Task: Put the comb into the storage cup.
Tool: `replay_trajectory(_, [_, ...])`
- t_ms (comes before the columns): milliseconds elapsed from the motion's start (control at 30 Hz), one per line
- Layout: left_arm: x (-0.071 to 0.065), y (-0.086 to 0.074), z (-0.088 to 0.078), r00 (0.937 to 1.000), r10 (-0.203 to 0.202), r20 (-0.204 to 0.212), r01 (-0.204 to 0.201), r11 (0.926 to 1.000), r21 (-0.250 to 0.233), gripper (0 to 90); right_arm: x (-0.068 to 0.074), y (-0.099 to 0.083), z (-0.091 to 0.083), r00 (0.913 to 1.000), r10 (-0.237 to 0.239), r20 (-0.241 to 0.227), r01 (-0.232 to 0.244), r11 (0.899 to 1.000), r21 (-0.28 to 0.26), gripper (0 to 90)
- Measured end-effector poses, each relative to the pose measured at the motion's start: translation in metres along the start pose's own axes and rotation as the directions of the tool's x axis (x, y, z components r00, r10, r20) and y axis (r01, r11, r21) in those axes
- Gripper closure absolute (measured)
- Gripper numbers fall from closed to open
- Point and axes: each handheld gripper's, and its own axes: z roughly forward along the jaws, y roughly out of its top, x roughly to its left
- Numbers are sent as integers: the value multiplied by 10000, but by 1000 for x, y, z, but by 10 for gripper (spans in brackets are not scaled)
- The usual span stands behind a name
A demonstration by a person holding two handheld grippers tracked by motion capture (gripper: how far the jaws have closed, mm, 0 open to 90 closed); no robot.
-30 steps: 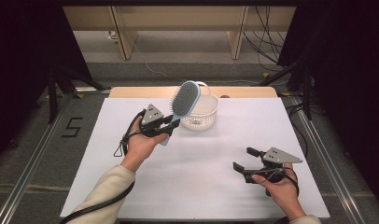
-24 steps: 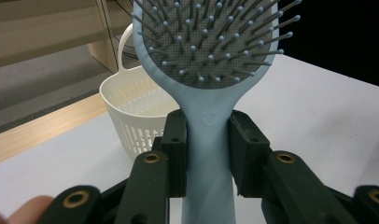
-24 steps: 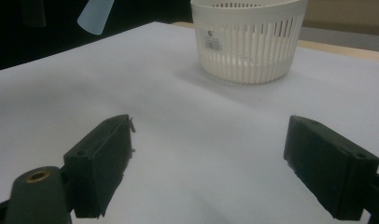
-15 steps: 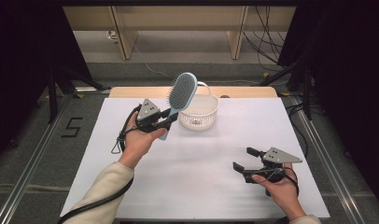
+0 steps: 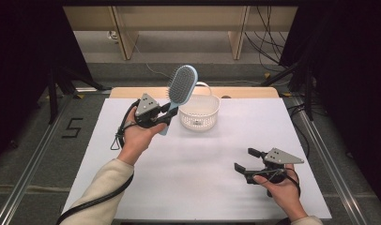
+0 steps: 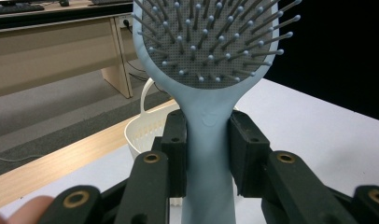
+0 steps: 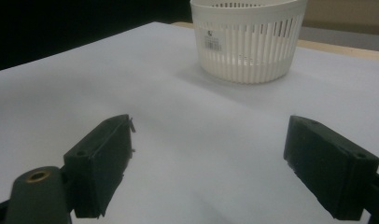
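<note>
While your left gripper (image 5: 166, 116) is raised above the white table (image 5: 198, 187), its jaws are clamped on the pale blue handle of the hairbrush (image 5: 180, 89); in the left gripper view both black pads (image 6: 176, 154) press flat against the handle of the brush (image 6: 208, 140), one on each side. The brush head stands up and tilts toward one o'clock in the high view, bristles facing you, and overlaps the near left rim of the white basket (image 5: 200, 115). Whether it touches that rim cannot be told. The basket sits on the table at twelve o'clock, near the far edge, with its handle loop at the back. In the left gripper view the basket (image 6: 145, 135) shows behind the jaws, at about nine o'clock of the handle.

Your right gripper (image 5: 247, 161) is at about four o'clock on the table, well apart from the basket. Its jaws are spread wide with nothing between them; the right gripper view shows bare table between the pads (image 7: 101, 158) and the basket (image 7: 246, 42) ahead at one o'clock.
</note>
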Motion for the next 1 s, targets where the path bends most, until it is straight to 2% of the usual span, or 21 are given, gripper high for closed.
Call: replay_trajectory(1000, [-6,1,9,9998,94,172,-95,9999,54,697,0,0,0,10000,12,1,-12,10000,-12,161])
